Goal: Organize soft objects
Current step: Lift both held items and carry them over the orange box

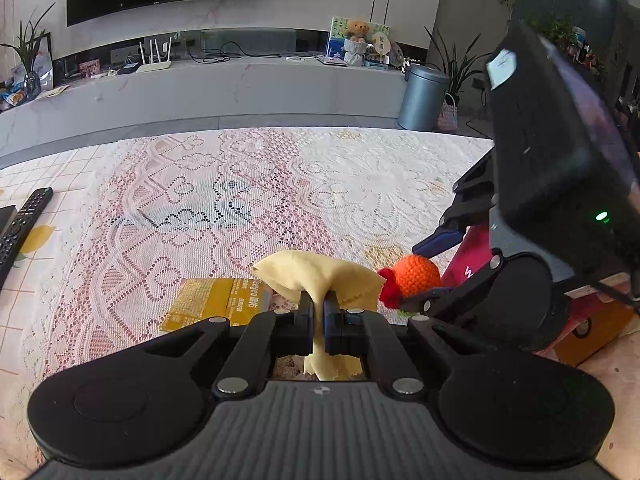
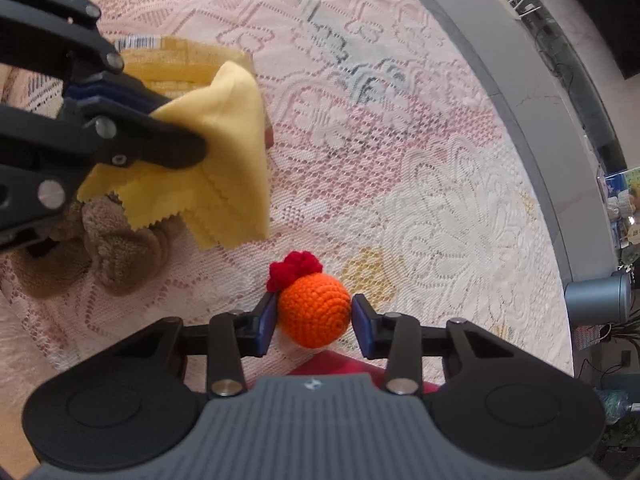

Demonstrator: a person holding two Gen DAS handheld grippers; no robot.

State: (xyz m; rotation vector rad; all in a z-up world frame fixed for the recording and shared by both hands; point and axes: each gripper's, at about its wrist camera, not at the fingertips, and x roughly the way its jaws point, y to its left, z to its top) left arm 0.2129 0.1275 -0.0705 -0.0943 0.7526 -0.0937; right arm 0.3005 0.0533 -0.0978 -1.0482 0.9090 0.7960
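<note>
The left tongs [image 1: 319,309] are clamped on a pale yellow cloth [image 1: 316,276], which hangs bunched from them above the lace-covered worktop [image 1: 224,208], over a yellow packet [image 1: 212,300]. The right tongs [image 2: 314,318] stand partly open around an orange crocheted ball [image 2: 314,310] with a red tuft; both pads sit against its sides. A brown plush toy [image 2: 116,248] lies below the cloth.
</note>
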